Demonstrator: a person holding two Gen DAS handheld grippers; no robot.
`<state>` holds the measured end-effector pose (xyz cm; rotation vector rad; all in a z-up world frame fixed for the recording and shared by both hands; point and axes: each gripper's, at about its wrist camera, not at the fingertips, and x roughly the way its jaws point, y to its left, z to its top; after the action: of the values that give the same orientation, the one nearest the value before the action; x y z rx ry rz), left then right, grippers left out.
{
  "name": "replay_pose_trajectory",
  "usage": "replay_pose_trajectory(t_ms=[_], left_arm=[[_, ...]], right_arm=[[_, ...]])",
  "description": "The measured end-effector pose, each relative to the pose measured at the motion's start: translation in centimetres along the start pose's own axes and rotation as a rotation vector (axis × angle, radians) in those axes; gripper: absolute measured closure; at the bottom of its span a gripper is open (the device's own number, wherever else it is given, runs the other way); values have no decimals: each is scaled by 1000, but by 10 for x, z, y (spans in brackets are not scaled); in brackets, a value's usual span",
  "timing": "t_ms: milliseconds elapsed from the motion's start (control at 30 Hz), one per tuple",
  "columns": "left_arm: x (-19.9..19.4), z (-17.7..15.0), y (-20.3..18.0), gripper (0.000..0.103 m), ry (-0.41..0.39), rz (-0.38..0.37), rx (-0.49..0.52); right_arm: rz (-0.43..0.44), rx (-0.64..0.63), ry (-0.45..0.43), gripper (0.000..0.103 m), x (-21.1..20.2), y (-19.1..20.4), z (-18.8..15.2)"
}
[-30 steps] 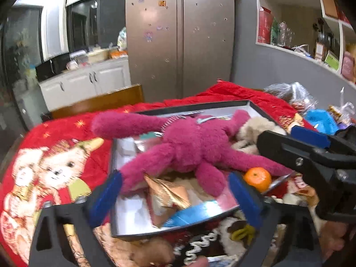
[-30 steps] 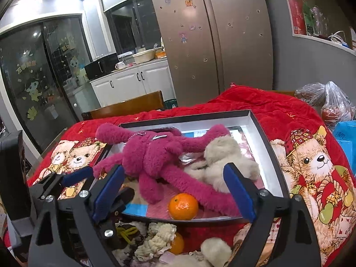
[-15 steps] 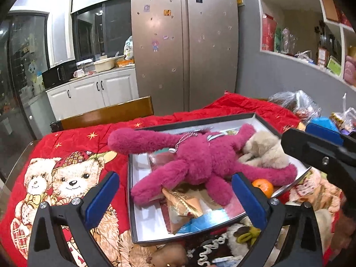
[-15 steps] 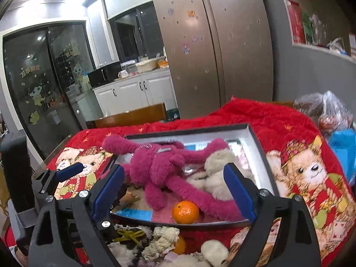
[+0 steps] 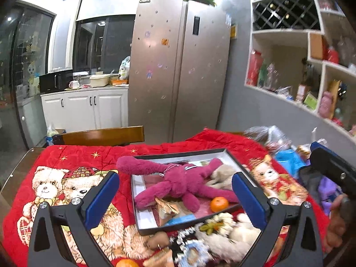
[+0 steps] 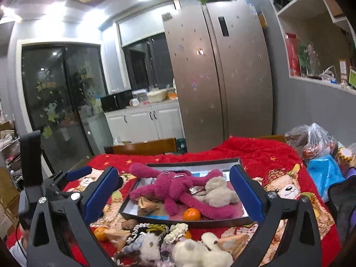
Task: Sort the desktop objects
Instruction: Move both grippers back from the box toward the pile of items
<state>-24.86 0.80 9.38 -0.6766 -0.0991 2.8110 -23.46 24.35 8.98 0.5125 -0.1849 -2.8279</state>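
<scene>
With both the left gripper and right gripper being held wide apart and empty above the near clutter (small toys still unsorted), the tray beyond is best being approached low, one item at a time.

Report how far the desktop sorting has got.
Partly done: the tray already holds a magenta plush, a cream plush, a tangerine and a gold wrapper. Nothing is in hand: the left gripper and right gripper are both open and empty. Left to sort: the pile of small plush toys and another tangerine on the red blanket.
</scene>
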Motion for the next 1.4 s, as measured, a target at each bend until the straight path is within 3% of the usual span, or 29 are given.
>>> replay_pose_trajectory(t_ms=[167, 300, 433, 533, 600, 633, 700, 833, 967, 1100, 1400], left_arm=[[-27, -18, 10, 0, 18, 10, -3], [-38, -44, 19, 0, 10, 71, 15], [-34, -74, 32, 0, 53, 80, -10], [-21, -95, 37, 0, 114, 89, -6], [-13, -107, 39, 0, 145, 89, -5], [-10, -114, 40, 0, 157, 93, -1], [-5, -119, 40, 0, 160, 113, 15], [0, -126, 36, 0, 149, 162, 77], [9, -128, 45, 0, 203, 156, 43], [19, -130, 53, 0, 262, 163, 9], [29, -131, 58, 0, 304, 192, 16]], right_arm=[[-50, -58, -41, 1, -51, 3, -5], [-89, -71, -59, 1, -81, 3, -18], [-116, -58, -65, 1, -93, -4, -39], [-82, 33, -65, 1, -83, -19, -64], [-71, 115, -20, 1, -63, -34, -84], [-65, 139, 49, 1, -51, -39, -94], [-57, 130, 120, 1, -38, -45, -109], [-102, 56, 148, 1, -38, -43, -116], [-100, 86, 196, 1, -34, -44, -119], [-123, 125, 301, 1, -17, -51, -130], [-193, 40, 419, 5, 8, -48, -155]])
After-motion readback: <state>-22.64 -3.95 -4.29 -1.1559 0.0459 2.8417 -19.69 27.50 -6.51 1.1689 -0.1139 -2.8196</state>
